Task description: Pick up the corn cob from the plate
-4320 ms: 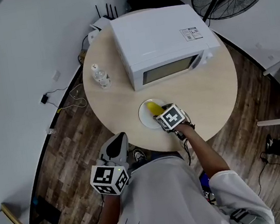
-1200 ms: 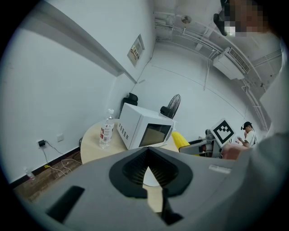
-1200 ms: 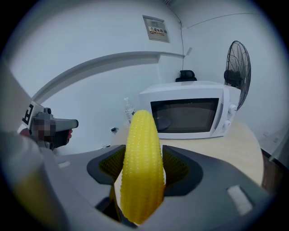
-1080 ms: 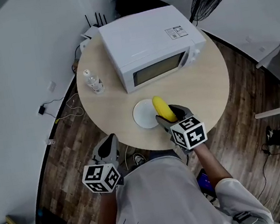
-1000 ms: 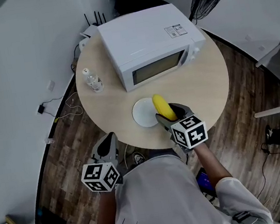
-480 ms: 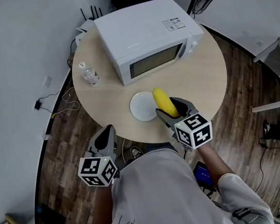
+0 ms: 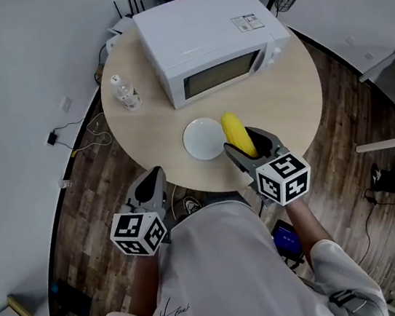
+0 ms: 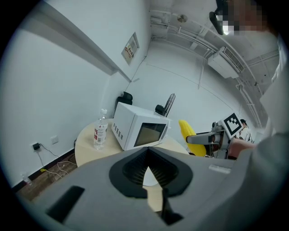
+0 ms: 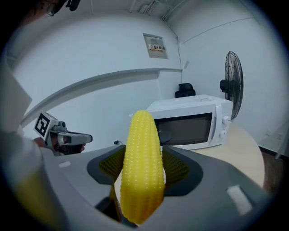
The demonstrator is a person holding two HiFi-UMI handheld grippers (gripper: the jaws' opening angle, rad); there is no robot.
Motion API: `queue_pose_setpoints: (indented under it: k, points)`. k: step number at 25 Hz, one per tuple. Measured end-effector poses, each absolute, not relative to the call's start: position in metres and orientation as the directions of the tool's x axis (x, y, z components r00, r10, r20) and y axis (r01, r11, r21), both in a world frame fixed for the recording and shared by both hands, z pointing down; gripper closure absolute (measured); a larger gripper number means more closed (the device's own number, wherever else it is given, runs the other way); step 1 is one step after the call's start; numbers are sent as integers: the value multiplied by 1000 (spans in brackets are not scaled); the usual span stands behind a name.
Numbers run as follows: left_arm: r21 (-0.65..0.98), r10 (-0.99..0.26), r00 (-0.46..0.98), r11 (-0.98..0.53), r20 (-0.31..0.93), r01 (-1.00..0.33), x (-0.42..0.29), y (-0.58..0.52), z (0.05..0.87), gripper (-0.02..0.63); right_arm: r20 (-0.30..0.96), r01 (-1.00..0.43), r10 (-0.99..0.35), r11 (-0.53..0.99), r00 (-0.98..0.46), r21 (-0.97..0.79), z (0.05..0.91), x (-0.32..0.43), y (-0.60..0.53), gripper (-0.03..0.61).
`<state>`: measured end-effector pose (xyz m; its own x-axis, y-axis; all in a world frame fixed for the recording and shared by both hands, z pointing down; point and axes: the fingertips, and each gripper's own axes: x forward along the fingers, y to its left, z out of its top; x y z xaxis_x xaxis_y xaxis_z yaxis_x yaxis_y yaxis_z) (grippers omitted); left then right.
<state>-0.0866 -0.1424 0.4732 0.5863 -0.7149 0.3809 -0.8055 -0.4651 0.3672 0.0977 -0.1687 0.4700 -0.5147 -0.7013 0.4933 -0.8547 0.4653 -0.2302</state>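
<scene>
We see a knobbly, slightly glossy yellow corn cob (image 9: 141,171). The round pale wood table (image 7: 150,138) looks smooth and matt.

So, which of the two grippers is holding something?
The right gripper, shut on the corn cob; the left gripper is shut and empty.

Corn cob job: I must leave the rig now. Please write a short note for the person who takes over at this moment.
Right gripper: shut on the corn cob, which sticks up out of the jaws.
Left gripper: shut, empty, held off the near edge of the round table.
Plate: bare, on the table in front of the microwave.
Done: the cob is off the plate, in the air to its right.
Left: nothing of the pick itself; probably just hold the grip firm.
</scene>
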Motion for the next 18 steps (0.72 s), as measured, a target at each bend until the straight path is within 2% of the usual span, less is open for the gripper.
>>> queue_pose_setpoints:
  k: [18]
  points:
    - [405, -718, 602, -464, 349, -788, -85, -148, 461, 618, 472, -852, -710, 458, -522, -253, 466, 95, -171, 308]
